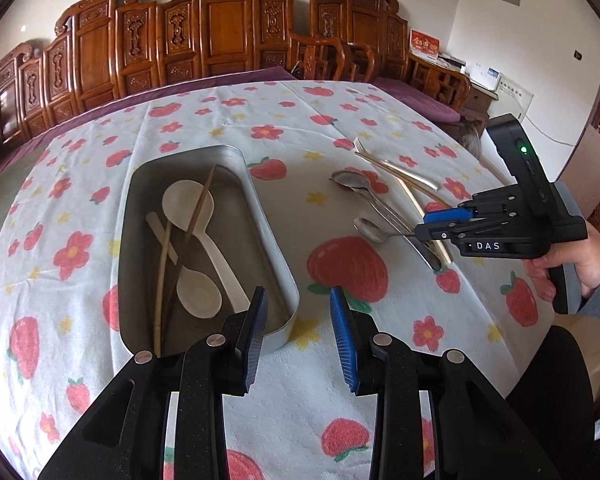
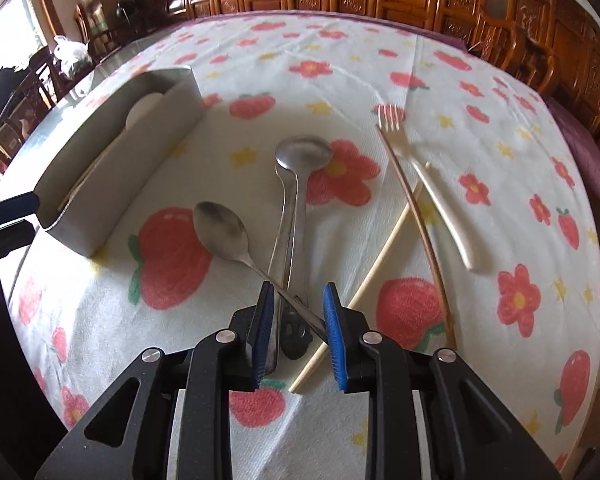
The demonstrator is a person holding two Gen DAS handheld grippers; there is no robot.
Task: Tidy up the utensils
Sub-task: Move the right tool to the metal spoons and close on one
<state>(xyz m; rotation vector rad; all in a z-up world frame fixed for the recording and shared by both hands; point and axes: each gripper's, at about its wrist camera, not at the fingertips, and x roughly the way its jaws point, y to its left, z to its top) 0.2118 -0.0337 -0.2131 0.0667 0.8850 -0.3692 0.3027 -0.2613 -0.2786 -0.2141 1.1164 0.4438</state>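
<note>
Small spoon (image 2: 220, 232) on cloth (image 2: 340, 60), bowl far-left, handle running diagonally near-right between parted right gripper (image 2: 298, 330) fingers, not clamped. Left gripper (image 1: 298, 334) open over tray (image 1: 260, 200) edge. Carved wooden chairs (image 1: 220, 28) behind.

Tablecloth (image 1: 204, 128), white, printed with strawberries and flowers, spread over the table. Carved wooden chairs (image 1: 220, 28) ranged behind. Red box (image 1: 424, 44) set on a side cabinet.
</note>
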